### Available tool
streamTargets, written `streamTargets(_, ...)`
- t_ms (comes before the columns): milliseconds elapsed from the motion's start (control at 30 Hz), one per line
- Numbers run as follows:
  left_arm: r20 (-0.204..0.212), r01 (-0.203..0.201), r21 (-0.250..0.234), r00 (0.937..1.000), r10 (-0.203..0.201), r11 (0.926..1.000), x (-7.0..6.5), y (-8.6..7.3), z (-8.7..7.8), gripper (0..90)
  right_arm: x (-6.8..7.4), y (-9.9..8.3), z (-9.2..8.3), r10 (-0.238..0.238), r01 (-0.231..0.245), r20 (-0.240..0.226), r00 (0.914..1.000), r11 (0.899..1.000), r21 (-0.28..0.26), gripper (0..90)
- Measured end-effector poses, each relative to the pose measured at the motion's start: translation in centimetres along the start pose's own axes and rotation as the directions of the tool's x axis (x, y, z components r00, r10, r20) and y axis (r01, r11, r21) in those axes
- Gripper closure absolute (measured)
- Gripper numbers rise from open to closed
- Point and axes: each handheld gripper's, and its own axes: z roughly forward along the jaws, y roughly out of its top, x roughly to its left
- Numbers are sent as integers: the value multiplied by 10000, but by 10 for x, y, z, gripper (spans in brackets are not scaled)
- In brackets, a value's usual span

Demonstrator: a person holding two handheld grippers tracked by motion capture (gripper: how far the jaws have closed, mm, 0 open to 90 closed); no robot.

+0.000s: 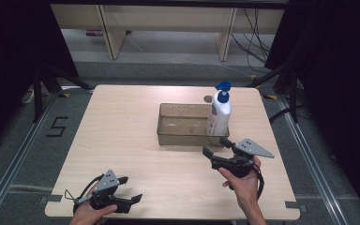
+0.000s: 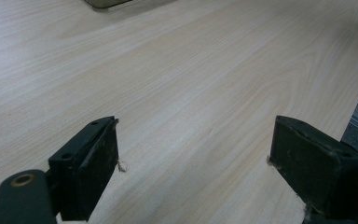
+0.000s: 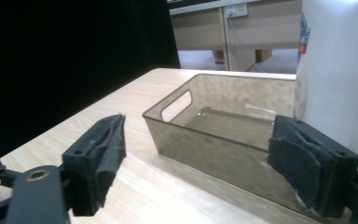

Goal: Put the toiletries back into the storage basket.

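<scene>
Two hand-held grippers, both spread wide with nothing between the jaws. My right hand-held gripper (image 1: 216, 146) hovers just in front of the smoky plastic bin (image 1: 183, 123), angled toward the white pump bottle (image 1: 219, 112) standing in its right end, probably lining up a grab. My left hand-held gripper (image 1: 129, 188) sits low over the tabletop (image 1: 122, 126) near my edge, well out of the way.

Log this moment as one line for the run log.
left tool: open, near table edge | right tool: open, facing bin | lotion bottle: upright in bin
</scene>
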Motion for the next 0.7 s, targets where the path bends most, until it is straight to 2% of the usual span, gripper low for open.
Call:
streamTargets(67, 8, -4, 1, 10000, 4, 10000, 0, 0, 0, 148, 0, -1, -1, -232, 232, 64, 9997, 9997, -6, 164)
streamTargets(100, -78, -11, 36, 10000, 11, 10000, -1, 0, 0, 149, 1, -3, 0, -134, 134, -42, 9999, 9999, -46, 163)
streamTargets(167, 40, -8, 15, 10000, 8, 10000, 0, 0, 0, 148, 1, -4, -1, -237, 237, -8, 9997, 9997, -65, 155)
streamTargets(200, 52, -11, 50, 10000, 11, 10000, 0, 0, 0, 148, 2, -5, -1, -102, 102, -31, 9999, 9999, 28, 154)
streamTargets(233, 41, -2, 17, 10000, 2, 10000, 0, 0, 0, 148, 3, -6, -3, -236, 236, -44, 9997, 9997, -4, 153)
streamTargets(367, 48, -7, 39, 10000, 7, 10000, 0, 0, 0, 148, 5, -10, -4, -164, 166, -193, 9997, 9998, 70, 152)
streamTargets(433, 43, -12, 10, 10000, 12, 10000, 0, 0, 0, 148, 5, -10, -5, -239, 240, -118, 9996, 9997, 39, 152)
streamTargets(467, 41, -29, -33, 10000, 29, 10000, 0, -1, 1, 148, 6, -12, -5, -45, 48, -304, 9995, 9999, 95, 152)
streamTargets(533, 53, -8, 50, 10000, 7, 10000, 0, 0, 0, 148, 7, -13, -6, -9, 10, -182, 9998, 10000, 64, 152)
streamTargets(567, 51, -16, 42, 10000, 16, 10000, 0, 0, 0, 149, 6, -13, -6, -145, 146, -228, 9996, 9999, 38, 152)
streamTargets(600, 48, 25, -87, 10000, -24, 10000, -1, -1, 1, 148, 8, -14, -6, 3, 0, -245, 9997, 9999, 117, 152)
streamTargets(633, 40, 36, 11, 10000, -36, 10000, -1, 0, 0, 148, 7, -16, -7, -224, 226, -181, 9996, 9997, 106, 152)
streamTargets(700, 49, 33, -83, 10000, -33, 10000, -1, -1, 1, 148, 8, -18, -8, -160, 166, -265, 9995, 9997, 193, 152)
